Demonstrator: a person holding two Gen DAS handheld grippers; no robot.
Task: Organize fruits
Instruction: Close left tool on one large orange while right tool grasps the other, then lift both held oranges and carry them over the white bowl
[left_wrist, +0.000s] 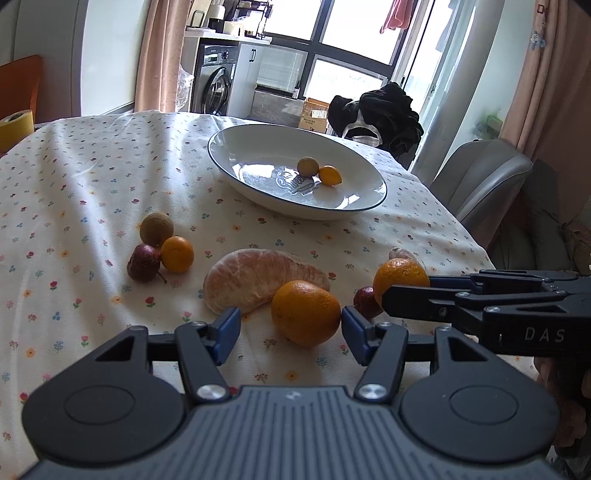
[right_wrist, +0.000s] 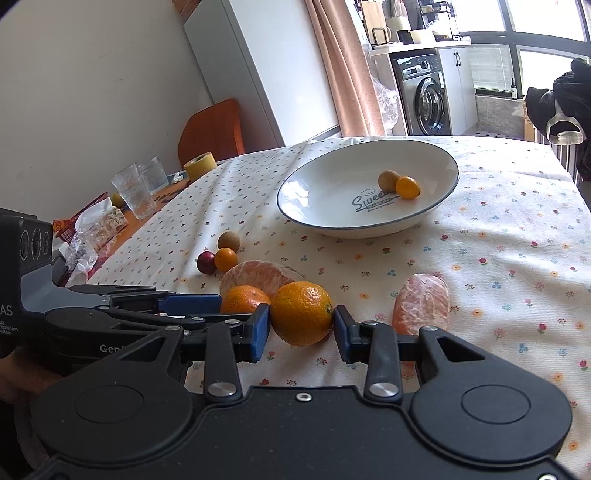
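Both grippers bracket dimpled mandarins on the floral tabletop (right_wrist: 498, 229): right gripper (right_wrist: 302, 328) pinching one mandarin (right_wrist: 302, 313), left gripper (left_wrist: 291, 328) spread around another mandarin (left_wrist: 306, 313). "Sweet" marks the bowl (right_wrist: 332, 192); "DAS" the gripper body.

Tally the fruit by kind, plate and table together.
Mandarins: 2
Small orange kumquat-like fruits: 2
Brown round fruits: 2
Dark red small fruits: 2
Peeled citrus segments: 2
Total: 10
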